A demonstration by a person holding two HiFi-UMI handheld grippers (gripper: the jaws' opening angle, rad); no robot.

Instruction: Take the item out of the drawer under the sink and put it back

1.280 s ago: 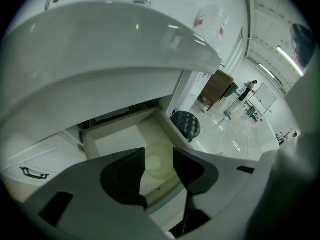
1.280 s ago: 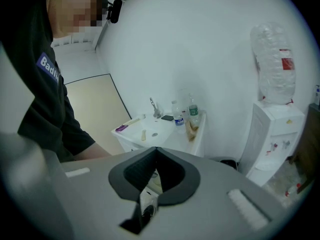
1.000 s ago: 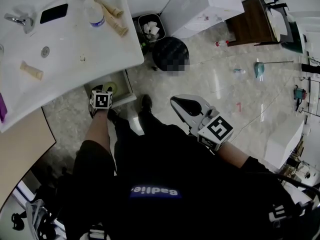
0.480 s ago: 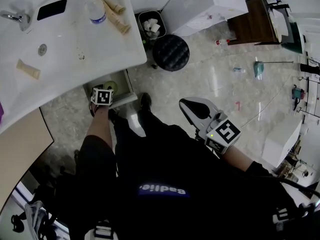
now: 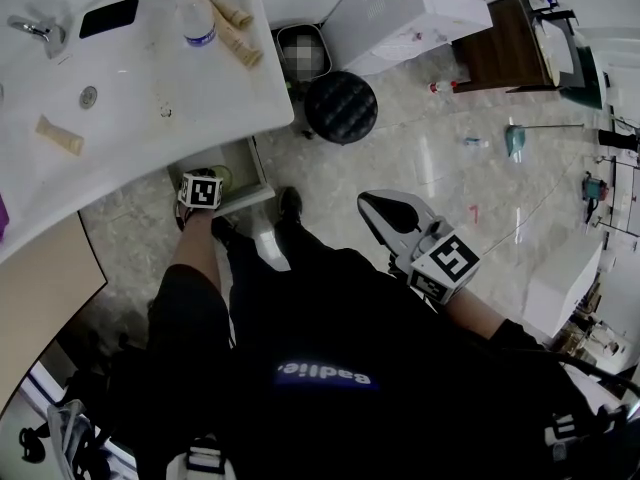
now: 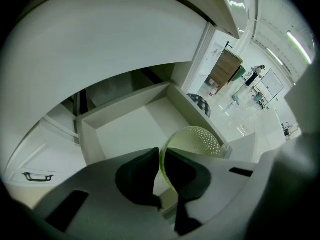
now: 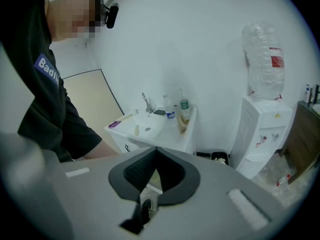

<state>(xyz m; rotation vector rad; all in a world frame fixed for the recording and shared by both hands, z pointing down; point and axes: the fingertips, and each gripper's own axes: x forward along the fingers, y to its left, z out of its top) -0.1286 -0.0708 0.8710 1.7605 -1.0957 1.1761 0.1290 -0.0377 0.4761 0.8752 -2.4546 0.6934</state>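
The jaws of the left gripper (image 6: 162, 151) have just been closed, and the thin rim of the yellow-green perforated colander (image 6: 196, 140) is now pinched between them. The colander is seen tilted inside the open drawer (image 6: 125, 126), close against one side wall near the front, below the overhanging sink counter (image 5: 150, 88). Nothing has yet been brought out. The grip is judged to be made, so the lifting-out half of the task can be begun, with the putting back to follow.

The right gripper (image 7: 156, 151) is held well apart from the drawer, above the floor, with its jaws brought together and nothing between them.

The way upward is blocked by the counter edge, which hangs over the back of the drawer, so the colander is likely to need drawing outward before it is raised. The drawer wall just beside the bowl may be caught by its rim. The person's shoe (image 5: 290, 203) is planted near the drawer front, and a dark round stool (image 5: 341, 106) and a small bin (image 5: 303, 53) are found beyond it. A bottle (image 5: 196, 18), a phone (image 5: 108, 16) and the tap (image 5: 35, 30) are left on the counter, out of the path
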